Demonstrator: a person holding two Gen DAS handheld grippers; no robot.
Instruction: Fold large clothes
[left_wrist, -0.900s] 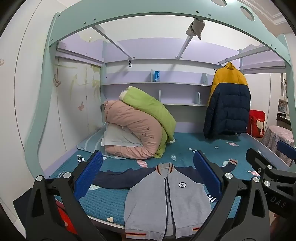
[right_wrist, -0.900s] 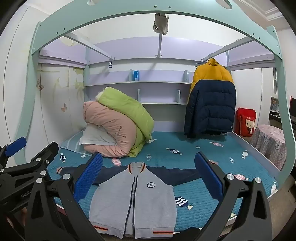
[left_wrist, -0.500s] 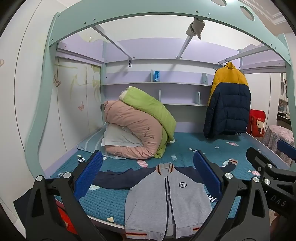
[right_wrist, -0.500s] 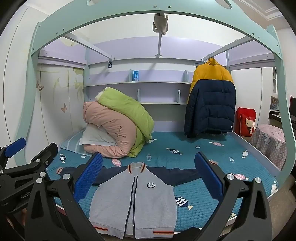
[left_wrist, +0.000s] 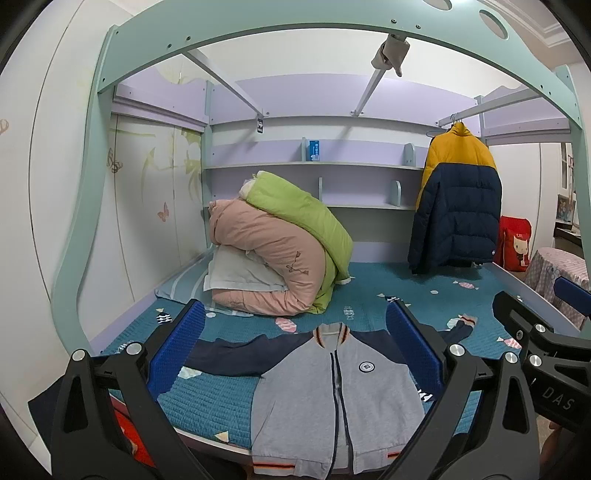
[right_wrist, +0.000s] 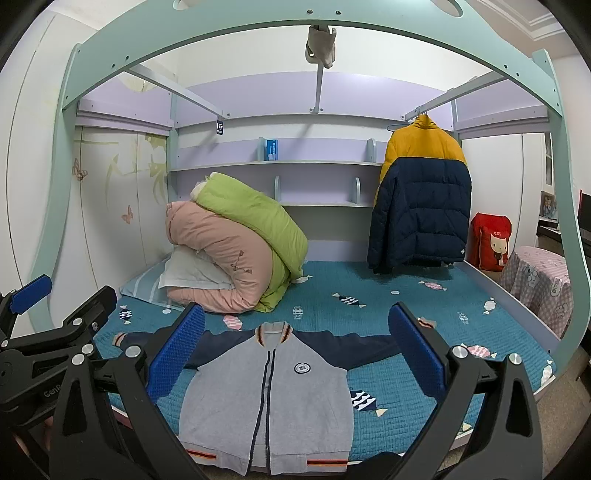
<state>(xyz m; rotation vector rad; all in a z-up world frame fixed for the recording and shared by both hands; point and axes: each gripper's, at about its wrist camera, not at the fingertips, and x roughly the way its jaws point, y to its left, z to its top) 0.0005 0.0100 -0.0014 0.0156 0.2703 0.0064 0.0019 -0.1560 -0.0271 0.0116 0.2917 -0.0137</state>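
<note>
A grey zip-up jacket (left_wrist: 332, 391) (right_wrist: 273, 398) with navy sleeves lies flat, front up, on the teal bedspread (left_wrist: 369, 291) (right_wrist: 406, 306), sleeves spread out to both sides and hem at the bed's near edge. My left gripper (left_wrist: 299, 347) hovers in front of the bed, open, blue pads wide apart with nothing between them. My right gripper (right_wrist: 299, 347) is likewise open and empty, held short of the jacket. Each gripper shows at the edge of the other's view: the right gripper (left_wrist: 543, 332) and the left gripper (right_wrist: 62, 317).
Rolled pink and green quilts (left_wrist: 280, 251) on a pillow fill the bed's back left. A yellow and navy puffer jacket (right_wrist: 421, 199) hangs at the back right. The bed's arched mint frame (right_wrist: 295, 26) spans overhead. A red bag (right_wrist: 491, 240) and a covered stool (right_wrist: 539, 280) stand on the right.
</note>
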